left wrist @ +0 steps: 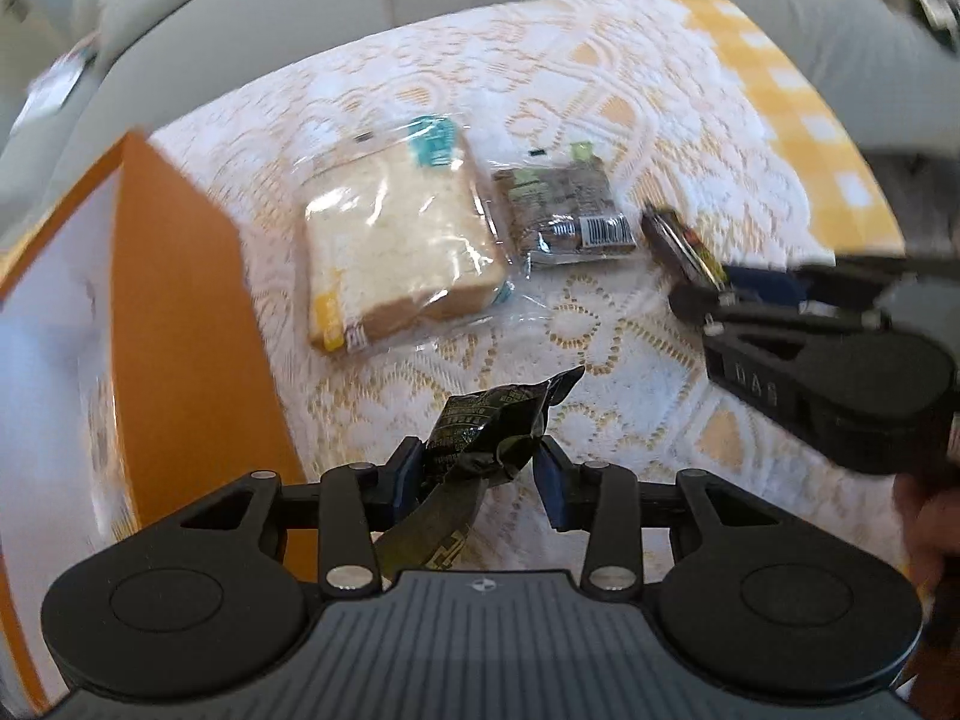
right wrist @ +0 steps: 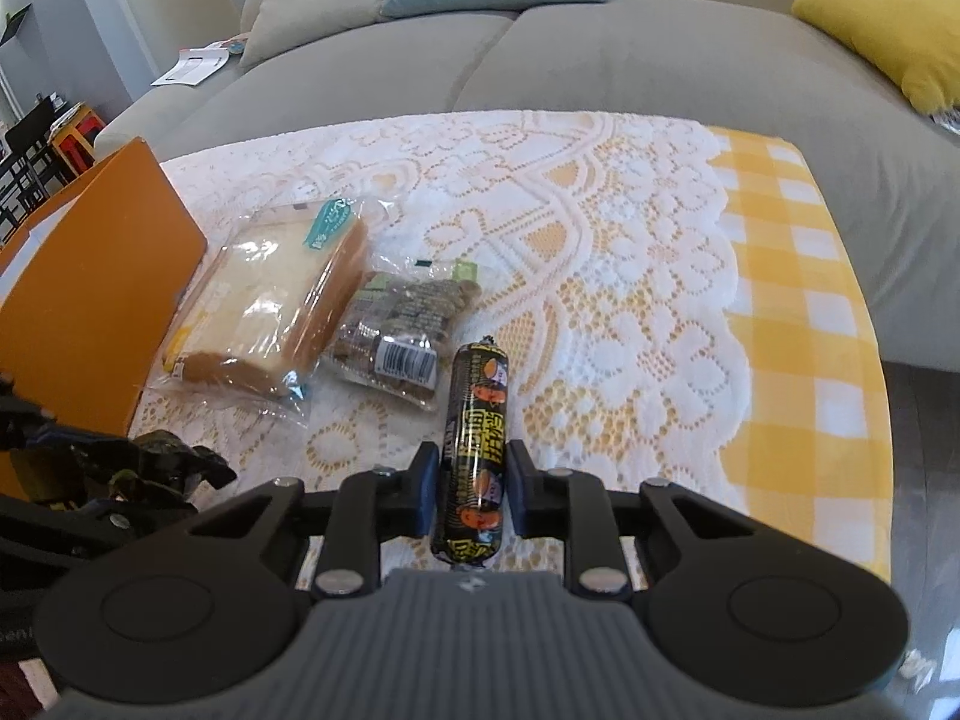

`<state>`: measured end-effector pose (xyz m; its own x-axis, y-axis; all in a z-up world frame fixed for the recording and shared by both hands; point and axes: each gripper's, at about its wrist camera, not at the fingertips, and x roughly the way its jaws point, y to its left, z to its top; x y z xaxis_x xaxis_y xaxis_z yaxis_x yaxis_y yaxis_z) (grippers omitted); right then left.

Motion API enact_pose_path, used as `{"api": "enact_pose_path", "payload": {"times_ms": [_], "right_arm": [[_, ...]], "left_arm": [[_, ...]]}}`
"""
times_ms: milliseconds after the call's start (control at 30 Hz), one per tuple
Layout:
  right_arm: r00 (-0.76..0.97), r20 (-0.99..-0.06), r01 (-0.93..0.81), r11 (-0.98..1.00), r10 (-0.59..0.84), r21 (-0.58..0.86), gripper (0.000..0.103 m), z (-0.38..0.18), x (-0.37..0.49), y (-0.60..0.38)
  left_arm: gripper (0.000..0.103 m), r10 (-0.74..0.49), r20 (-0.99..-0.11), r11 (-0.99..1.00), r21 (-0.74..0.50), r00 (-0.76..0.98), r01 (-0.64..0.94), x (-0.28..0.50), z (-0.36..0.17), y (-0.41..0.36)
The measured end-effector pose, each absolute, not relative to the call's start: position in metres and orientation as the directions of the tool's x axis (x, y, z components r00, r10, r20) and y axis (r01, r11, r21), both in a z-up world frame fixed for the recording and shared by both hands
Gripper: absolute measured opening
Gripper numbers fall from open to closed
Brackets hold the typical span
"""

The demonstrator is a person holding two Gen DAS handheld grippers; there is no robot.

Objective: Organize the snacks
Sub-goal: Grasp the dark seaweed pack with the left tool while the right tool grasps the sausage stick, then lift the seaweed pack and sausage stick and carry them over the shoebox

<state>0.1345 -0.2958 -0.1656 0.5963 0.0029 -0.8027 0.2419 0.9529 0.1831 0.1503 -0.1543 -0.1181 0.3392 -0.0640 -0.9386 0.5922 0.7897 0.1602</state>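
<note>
Left tool clamped on a crumpled dark packet, lifted above the lace-covered bench beside the orange box. Right tool closed around a black sausage stick. Bagged bread and a cookie pack lying side by side on the bench.

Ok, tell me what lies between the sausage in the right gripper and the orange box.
The bagged bread and the dark cookie packet lie on the lace cloth between the sausage in the right gripper and the orange box. The left gripper is nearby too.
</note>
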Motion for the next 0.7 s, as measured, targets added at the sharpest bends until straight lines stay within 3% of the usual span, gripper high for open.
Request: {"api": "enact_pose_path", "payload": {"times_ms": [133, 500, 700], "right_arm": [[0.586, -0.810, 0.235, 0.956, 0.004, 0.175, 0.021, -0.162, 0.121, -0.292], [0.577, -0.816, 0.211, 0.961, 0.026, 0.180, 0.021, -0.138, 0.085, -0.269], [0.566, -0.816, 0.145, 0.959, 0.121, 0.243, 0.021, -0.118, 0.068, -0.243]], "left_arm": [[0.045, -0.116, -0.938, 0.844, 0.081, 0.327, 0.530, 0.141, -0.111, -0.143], [0.045, -0.175, -0.925, 0.875, 0.011, 0.338, 0.484, 0.111, -0.078, -0.119], [0.045, -0.182, -0.937, 0.899, -0.036, 0.299, 0.436, 0.101, -0.063, -0.100]]}}
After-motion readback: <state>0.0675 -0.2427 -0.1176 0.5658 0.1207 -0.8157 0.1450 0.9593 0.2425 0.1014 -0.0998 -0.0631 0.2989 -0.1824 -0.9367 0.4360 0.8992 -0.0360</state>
